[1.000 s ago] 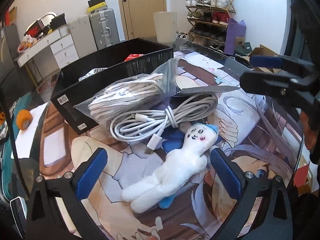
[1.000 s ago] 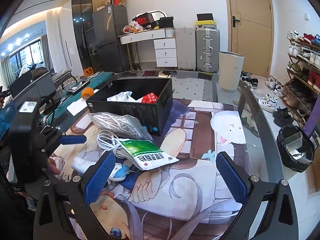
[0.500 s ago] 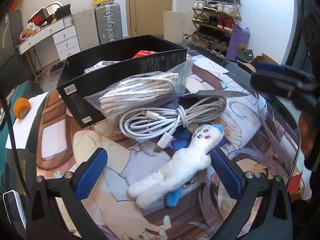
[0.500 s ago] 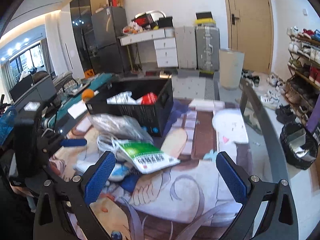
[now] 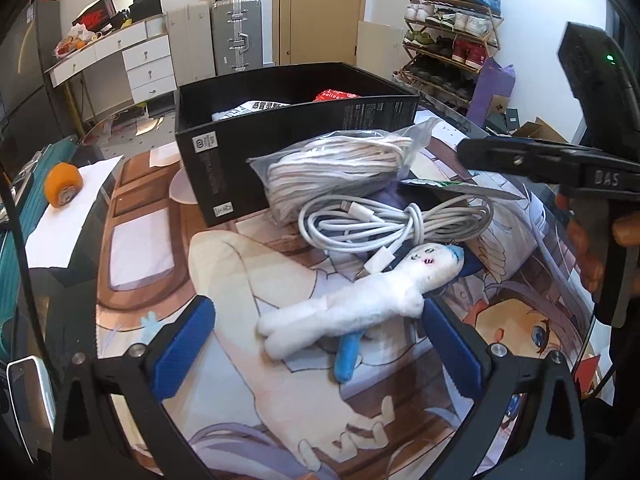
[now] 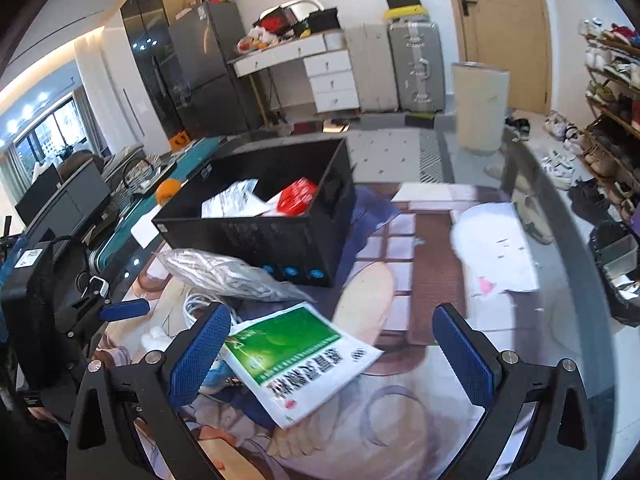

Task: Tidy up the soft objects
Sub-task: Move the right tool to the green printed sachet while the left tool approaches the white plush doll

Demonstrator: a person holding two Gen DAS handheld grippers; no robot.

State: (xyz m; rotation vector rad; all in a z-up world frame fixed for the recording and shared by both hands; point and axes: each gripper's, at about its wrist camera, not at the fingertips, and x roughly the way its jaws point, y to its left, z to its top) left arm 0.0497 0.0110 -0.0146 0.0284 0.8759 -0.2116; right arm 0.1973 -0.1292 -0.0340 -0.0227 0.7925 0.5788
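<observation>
left gripper (image 5: 318, 340) spread wide, empty, hovering over one white plush doll (image 5: 360, 300) lying on the printed mat (image 5: 240, 280) between its fingers. right gripper (image 6: 330, 354) released too, above one green-and-white packet (image 6: 300, 356) — seen clearly only from the right wrist. beyond: one coiled white cable (image 5: 392, 220), one bagged cord bundle (image 5: 340, 168), one black box (image 5: 296, 136) — its contents half hidden by the box wall.

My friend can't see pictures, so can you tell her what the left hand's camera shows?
The open left gripper frames a white plush doll lying on a cartoon-print mat. Behind it are a coiled white cable, a clear bag of cord and an open black box.
</observation>
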